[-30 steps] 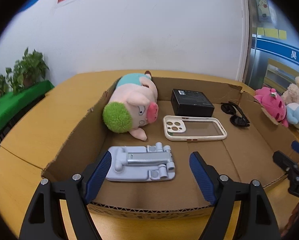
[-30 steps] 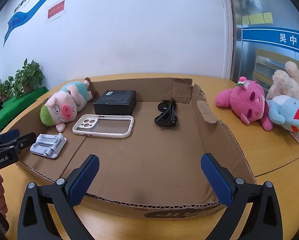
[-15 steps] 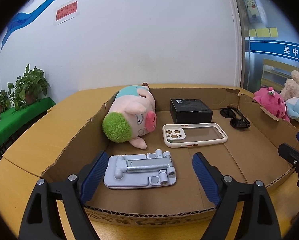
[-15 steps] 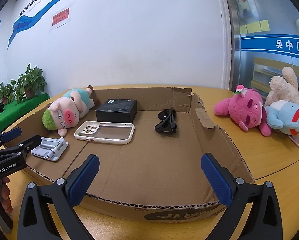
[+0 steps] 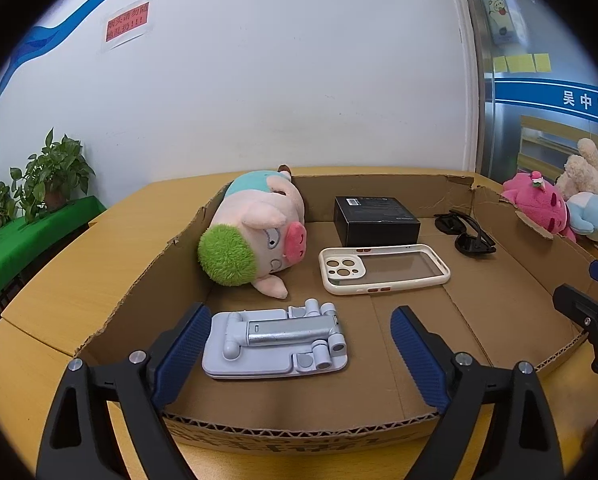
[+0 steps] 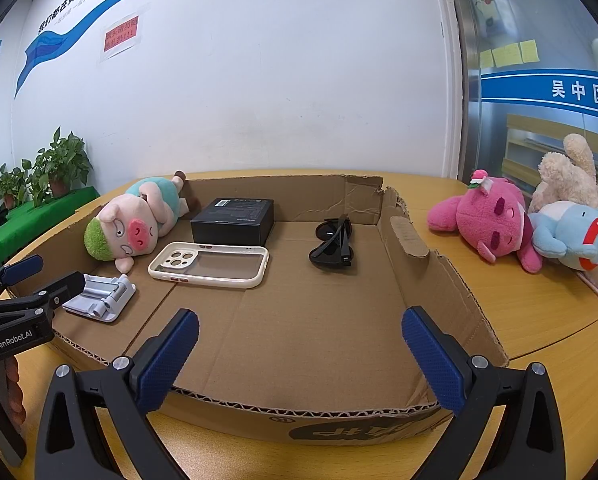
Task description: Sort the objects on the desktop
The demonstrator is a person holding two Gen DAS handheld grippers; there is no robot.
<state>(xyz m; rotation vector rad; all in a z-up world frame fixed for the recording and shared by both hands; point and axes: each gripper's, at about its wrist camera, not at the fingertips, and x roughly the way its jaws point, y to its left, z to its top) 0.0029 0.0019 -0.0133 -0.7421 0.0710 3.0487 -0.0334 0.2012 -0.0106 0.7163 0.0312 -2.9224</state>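
A shallow cardboard tray [image 5: 299,430] [image 6: 415,240] lies on a wooden table. In it are a pig plush with green hair [image 5: 255,232] [image 6: 133,222], a black box [image 5: 375,220] [image 6: 235,222], a white phone case [image 5: 383,268] [image 6: 211,264], black sunglasses [image 5: 469,232] [image 6: 333,246] and a grey folding phone stand [image 5: 275,340] [image 6: 99,296]. My left gripper [image 5: 299,344] is open and empty at the tray's near edge, just before the stand. My right gripper [image 6: 299,344] is open and empty over the tray's near right part.
A pink plush [image 6: 487,220] [image 5: 539,204], a blue plush [image 6: 575,240] and a beige plush [image 6: 571,172] lie on the table right of the tray. Potted plants [image 5: 51,176] stand on a green ledge at the far left. A white wall is behind.
Both grippers have tilted up and drawn back slightly, so the tray sits lower in both views. Nothing in the tray has moved.
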